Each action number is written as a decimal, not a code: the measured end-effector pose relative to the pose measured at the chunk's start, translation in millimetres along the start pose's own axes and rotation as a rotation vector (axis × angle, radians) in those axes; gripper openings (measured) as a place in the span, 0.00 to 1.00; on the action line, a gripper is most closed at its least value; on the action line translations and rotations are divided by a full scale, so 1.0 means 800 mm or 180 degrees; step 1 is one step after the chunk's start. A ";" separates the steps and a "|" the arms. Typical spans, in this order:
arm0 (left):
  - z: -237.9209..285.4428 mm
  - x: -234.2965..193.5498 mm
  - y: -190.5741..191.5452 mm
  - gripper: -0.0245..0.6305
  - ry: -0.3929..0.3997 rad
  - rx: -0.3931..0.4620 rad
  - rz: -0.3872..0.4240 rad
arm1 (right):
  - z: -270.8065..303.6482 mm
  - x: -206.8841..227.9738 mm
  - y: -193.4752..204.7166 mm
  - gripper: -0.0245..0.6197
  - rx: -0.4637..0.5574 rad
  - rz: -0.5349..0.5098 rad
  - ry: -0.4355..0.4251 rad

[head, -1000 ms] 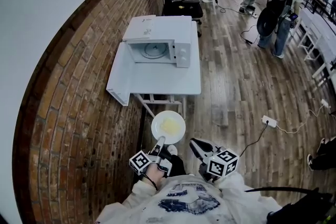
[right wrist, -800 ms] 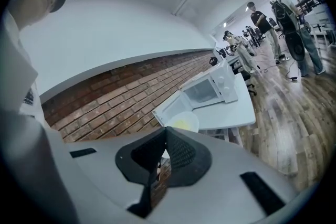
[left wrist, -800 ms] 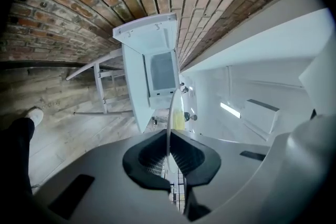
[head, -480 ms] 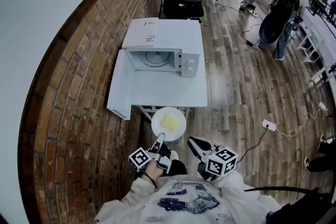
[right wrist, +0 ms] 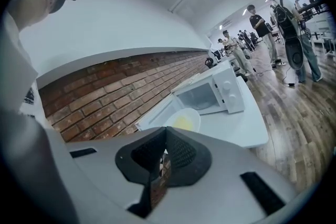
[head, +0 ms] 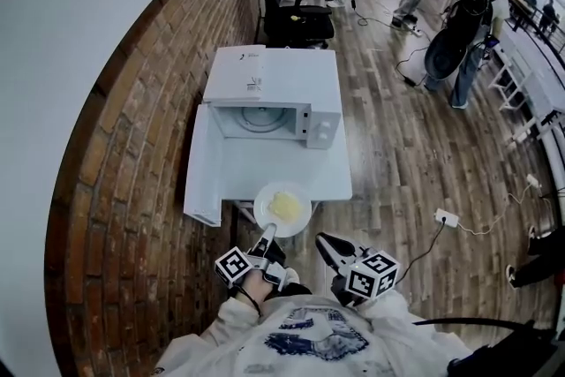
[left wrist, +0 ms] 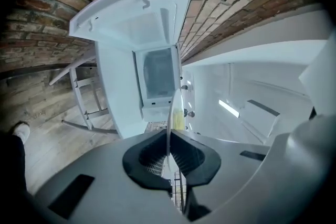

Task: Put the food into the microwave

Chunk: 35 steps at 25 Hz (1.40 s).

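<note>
A white plate (head: pixel 282 208) with yellow food (head: pixel 285 206) hangs over the front edge of the white table (head: pixel 331 177). My left gripper (head: pixel 267 235) is shut on the plate's near rim; the left gripper view shows the plate (left wrist: pixel 169 113) edge-on between the pads. The white microwave (head: pixel 275 93) stands at the back of the table, its door (head: pixel 202 162) swung open to the left and its cavity (head: pixel 258 119) showing the turntable. My right gripper (head: pixel 324 242) stays beside the plate on the right, shut and holding nothing. The right gripper view shows the microwave (right wrist: pixel 214 93) and the plate (right wrist: pixel 184 119) ahead.
A brick wall (head: pixel 132 146) runs along the table's left side. A black office chair (head: pixel 296 18) stands behind the table. Wooden floor lies to the right with a power strip (head: pixel 444 217) and cables. Several people stand at the far right.
The person has stepped toward the table. Both grippers moved forward, and the plate went from over the floor to over the table's front edge.
</note>
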<state>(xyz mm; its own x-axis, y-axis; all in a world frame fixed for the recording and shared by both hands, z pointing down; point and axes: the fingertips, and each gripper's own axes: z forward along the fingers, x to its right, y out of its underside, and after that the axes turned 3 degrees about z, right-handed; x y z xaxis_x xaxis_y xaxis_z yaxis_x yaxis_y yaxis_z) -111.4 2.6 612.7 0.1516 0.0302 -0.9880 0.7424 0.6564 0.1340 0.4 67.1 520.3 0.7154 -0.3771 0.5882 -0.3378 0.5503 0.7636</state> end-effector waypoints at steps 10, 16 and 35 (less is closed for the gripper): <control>0.015 0.007 -0.038 0.06 -0.0042 -0.0007 -0.0007 | 0.040 -0.005 -0.018 0.06 0.0032 0.0033 -0.0012; 0.031 -0.006 -0.050 0.06 -0.0113 -0.0002 -0.0025 | 0.064 0.008 -0.014 0.06 -0.0062 0.0110 -0.0017; 0.142 -0.023 -0.126 0.06 -0.0177 0.0180 -0.0154 | 0.177 0.077 -0.101 0.06 -0.0244 0.0045 -0.0236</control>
<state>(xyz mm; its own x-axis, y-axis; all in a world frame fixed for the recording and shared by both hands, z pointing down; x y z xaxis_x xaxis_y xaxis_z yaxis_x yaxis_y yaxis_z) -114.7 -149.9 626.5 0.1495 -0.0434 -0.9878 0.7852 0.6124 0.0920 -15.2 -106.3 532.3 0.6627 -0.4214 0.6191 -0.2978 0.6103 0.7341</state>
